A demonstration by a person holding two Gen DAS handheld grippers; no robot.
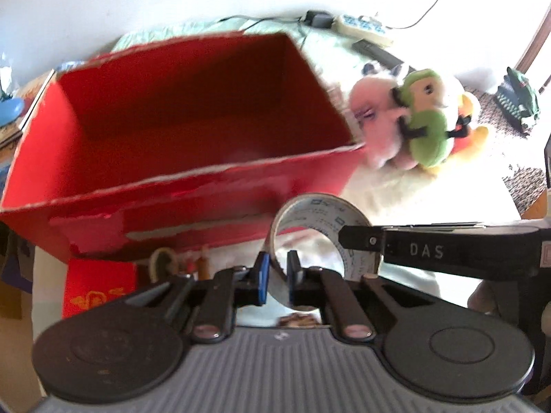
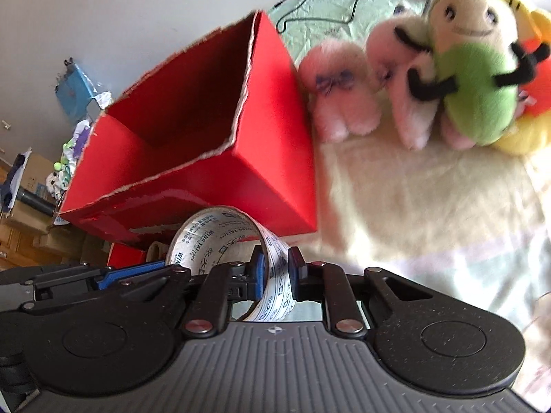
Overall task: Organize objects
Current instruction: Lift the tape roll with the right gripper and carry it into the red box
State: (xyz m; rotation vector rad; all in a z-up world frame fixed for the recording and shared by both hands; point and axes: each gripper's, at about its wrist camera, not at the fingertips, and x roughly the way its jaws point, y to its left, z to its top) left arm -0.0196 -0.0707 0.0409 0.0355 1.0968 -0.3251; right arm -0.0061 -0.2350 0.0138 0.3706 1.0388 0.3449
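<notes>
We hold a clear printed tape roll (image 1: 320,237), left tool (image 1: 278,275) and right tool (image 2: 277,275) both clamped on its wall. Next, we judge, it lifts over the near rim into the open red cardboard box (image 1: 193,110).

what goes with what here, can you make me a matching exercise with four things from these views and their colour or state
Things:
1. cardboard box
2. tape roll
3. bean-shaped plush
4. fluffy plush

Colour or state:
A. pink, lying beside the box
B. red, open at the top, nothing seen inside
C. green body, black arms
D. pinched on its rim by both the left gripper and the right gripper

Pairs: 1-B, 2-D, 3-C, 4-A
</notes>
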